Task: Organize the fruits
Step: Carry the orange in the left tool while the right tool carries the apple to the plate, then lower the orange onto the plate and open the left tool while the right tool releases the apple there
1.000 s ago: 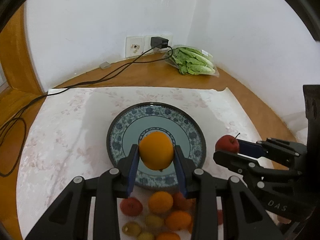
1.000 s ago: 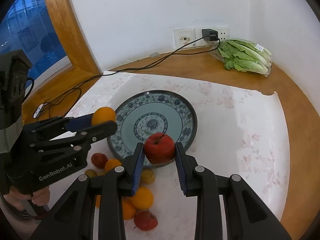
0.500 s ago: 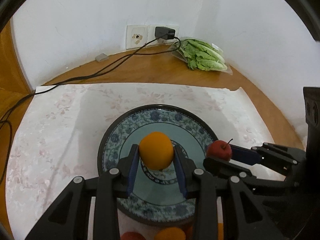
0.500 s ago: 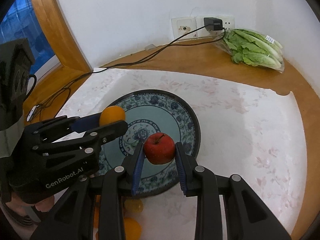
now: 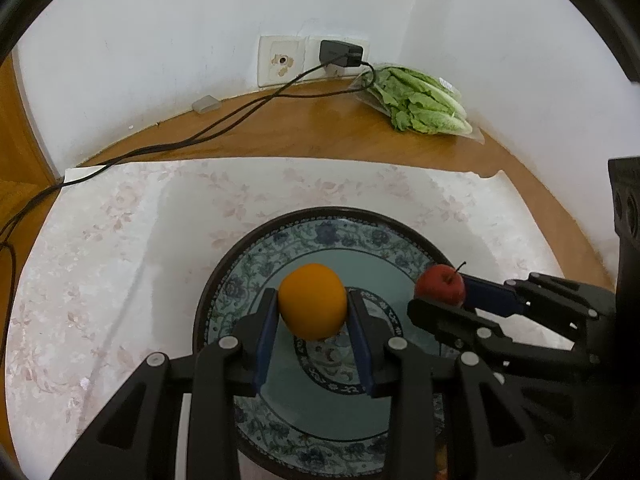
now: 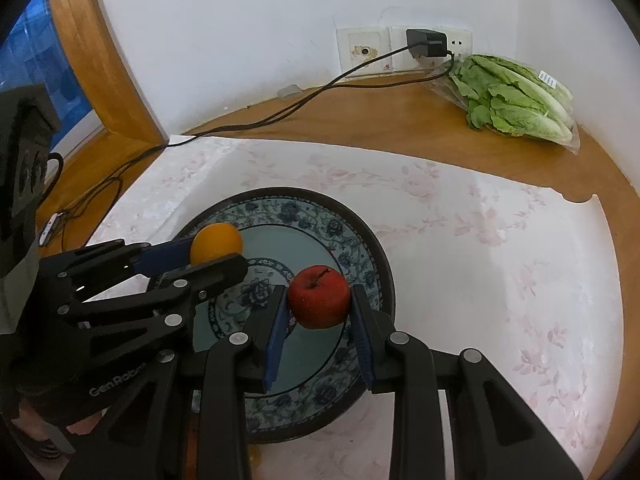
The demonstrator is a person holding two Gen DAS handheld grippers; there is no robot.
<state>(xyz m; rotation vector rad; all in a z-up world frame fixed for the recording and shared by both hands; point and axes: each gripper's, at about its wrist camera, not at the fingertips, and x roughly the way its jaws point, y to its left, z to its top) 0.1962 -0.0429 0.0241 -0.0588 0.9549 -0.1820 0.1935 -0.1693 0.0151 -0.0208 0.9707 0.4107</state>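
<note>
Fruit fills both sets of jaws above a patterned plate. Seen from the left wrist, the left gripper has its jaws clamped on an orange, one blue pad pressed to each side, and the orange hangs over the blue-green middle of the plate. The plate has a dark rim and a floral band, and it sits on a pale flowered cloth spread over the wooden table. To the right, the right gripper reaches in over the plate's right edge with a red apple at its tip, stem up. Far back, a bag of lettuce lies on the bare wood against the wall, beside a socket with a black charger whose cable trails left across the table.

From the right wrist, the right gripper's jaws are clamped on the apple, which hangs above the plate's right half. The left gripper comes in from the left, with the orange between its pads, over the plate's left part. The two fruits are near each other but apart. Lettuce and charger sit at the back, and a person's fingertips show under the left gripper's body.
</note>
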